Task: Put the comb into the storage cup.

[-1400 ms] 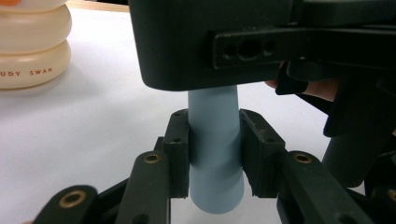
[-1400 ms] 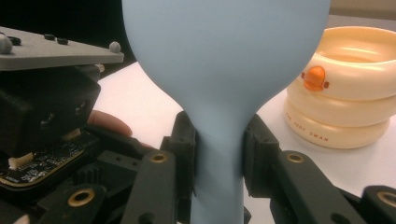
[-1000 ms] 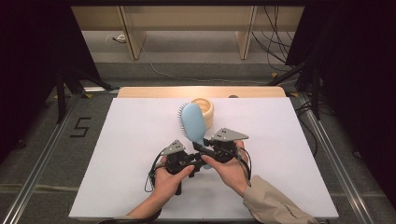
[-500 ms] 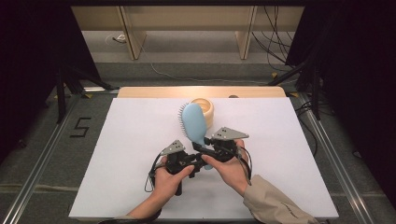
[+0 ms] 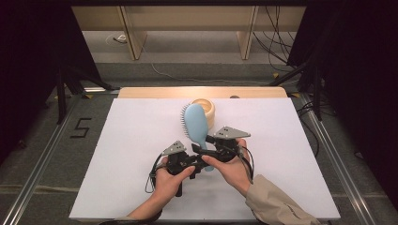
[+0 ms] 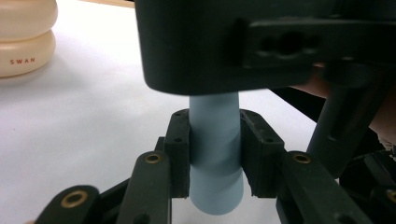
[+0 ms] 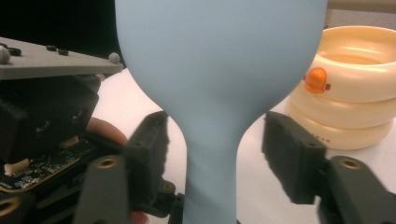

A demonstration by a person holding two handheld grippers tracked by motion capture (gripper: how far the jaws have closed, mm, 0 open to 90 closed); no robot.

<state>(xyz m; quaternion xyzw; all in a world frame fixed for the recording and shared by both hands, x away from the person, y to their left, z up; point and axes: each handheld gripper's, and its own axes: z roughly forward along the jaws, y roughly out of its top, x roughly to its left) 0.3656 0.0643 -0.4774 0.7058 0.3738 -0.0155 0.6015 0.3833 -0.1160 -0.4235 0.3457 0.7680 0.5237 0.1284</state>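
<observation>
While left gripper (image 6: 215,154) clamps hairbrush (image 5: 197,129) handle, right gripper (image 7: 219,154) fingers just opening, clear both sides.

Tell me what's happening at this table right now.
A person is passing a light blue hairbrush from one handheld gripper to the other above the white table. The left gripper is clamped on the end of the brush handle. The right gripper sits higher up at the neck; its jaws have just been opening and now stand off the handle on both sides, so only the left one holds it. A cream stacked-ring container sits behind the brush.
</observation>
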